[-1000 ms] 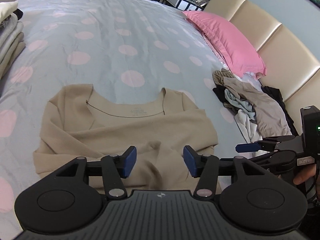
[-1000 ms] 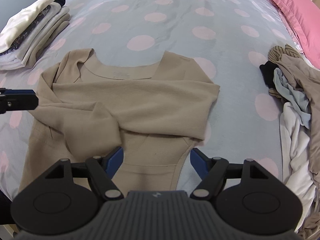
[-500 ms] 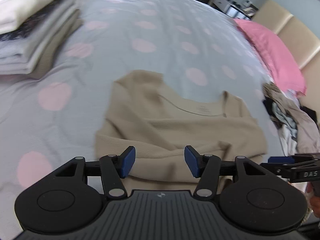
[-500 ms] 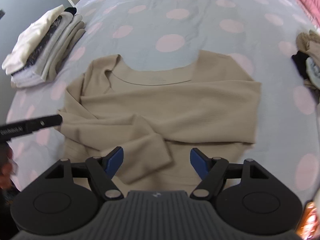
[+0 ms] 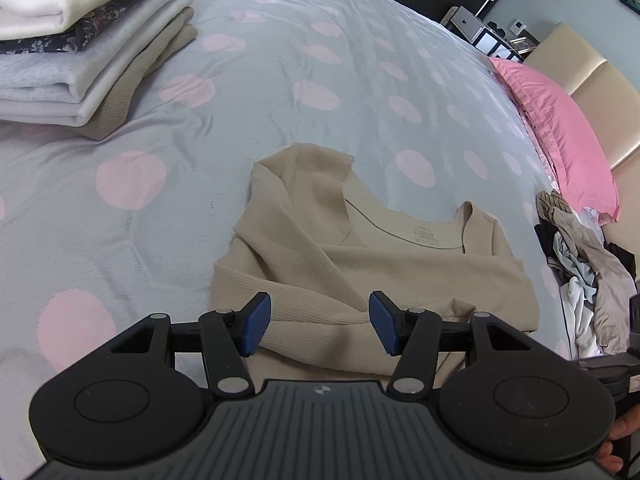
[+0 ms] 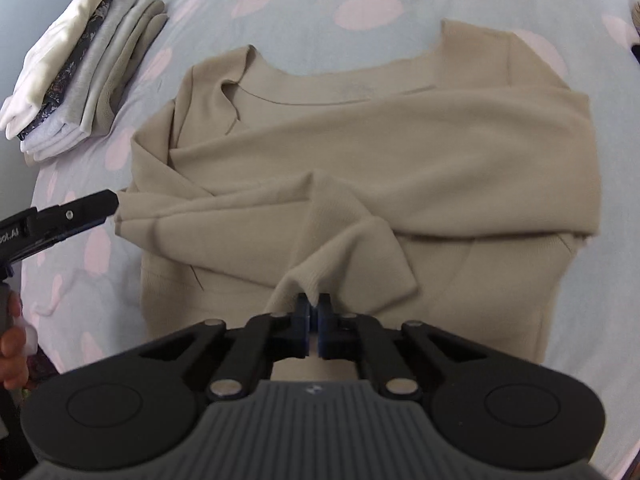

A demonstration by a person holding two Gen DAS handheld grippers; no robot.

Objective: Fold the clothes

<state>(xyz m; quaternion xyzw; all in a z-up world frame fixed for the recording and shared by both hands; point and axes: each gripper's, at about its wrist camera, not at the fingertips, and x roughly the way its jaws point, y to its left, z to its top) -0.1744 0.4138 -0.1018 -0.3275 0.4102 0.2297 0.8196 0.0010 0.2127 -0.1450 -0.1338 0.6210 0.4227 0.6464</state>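
A beige long-sleeved top [image 5: 400,264] [image 6: 400,152] lies flat on the polka-dot bed, both sleeves folded across its chest. My right gripper [image 6: 314,306] is shut on the cuff of the upper sleeve [image 6: 340,248], which bunches up between the pads. In the left wrist view my left gripper [image 5: 320,326] stands open just above the top's left side, with nothing between its blue pads. From the right wrist view the left gripper's finger [image 6: 76,212] shows as a black bar touching the top's left edge.
A stack of folded clothes [image 5: 80,40] [image 6: 80,76] sits on the bed at the far left. A heap of unfolded garments [image 5: 580,276] lies at the right by a pink pillow [image 5: 560,132] and the headboard. A hand [image 6: 12,344] holds the left gripper's handle.
My right gripper has dropped to the sleeve cuff and shut on it. The left gripper has swung left and nearer to the top's left edge, still open.
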